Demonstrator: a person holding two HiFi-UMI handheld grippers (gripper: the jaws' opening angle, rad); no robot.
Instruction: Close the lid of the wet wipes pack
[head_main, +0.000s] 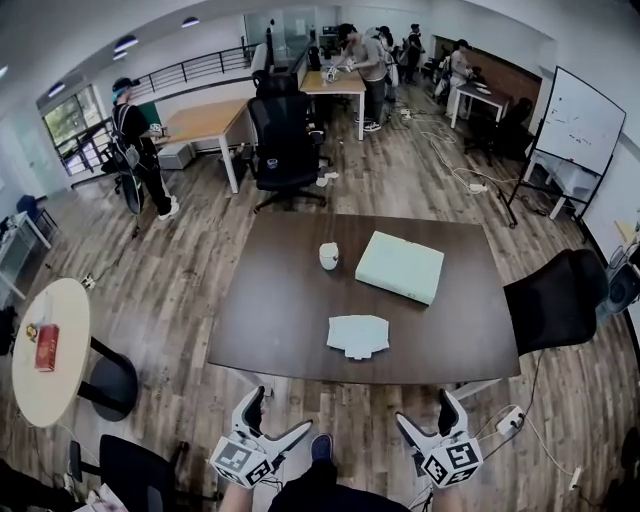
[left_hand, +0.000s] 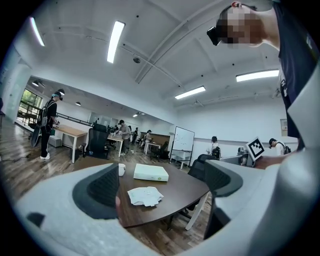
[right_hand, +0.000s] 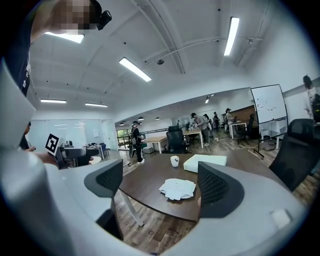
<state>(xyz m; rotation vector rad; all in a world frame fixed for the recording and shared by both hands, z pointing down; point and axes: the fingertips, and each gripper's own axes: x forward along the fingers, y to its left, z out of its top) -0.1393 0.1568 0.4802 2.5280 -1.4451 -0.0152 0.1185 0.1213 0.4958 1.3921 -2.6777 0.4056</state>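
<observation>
The wet wipes pack (head_main: 358, 335), flat and white, lies near the front edge of the dark brown table (head_main: 270, 330); it also shows as the pack (left_hand: 145, 196) in the left gripper view and the pack (right_hand: 178, 188) in the right gripper view. Whether its lid stands open is too small to tell. Both grippers hang short of the table's front edge, over the floor. My left gripper (head_main: 280, 412) is open with nothing between its jaws, seen too as the gripper (left_hand: 162, 185). My right gripper (head_main: 427, 412) is likewise open and empty, shown as the gripper (right_hand: 160, 182).
A white cup (head_main: 328, 256) and a pale green box (head_main: 400, 266) sit farther back on the table. A black chair (head_main: 555, 300) stands at its right end. A round table (head_main: 50, 350) is at left, a dark chair (head_main: 140, 470) near me. People work at far desks.
</observation>
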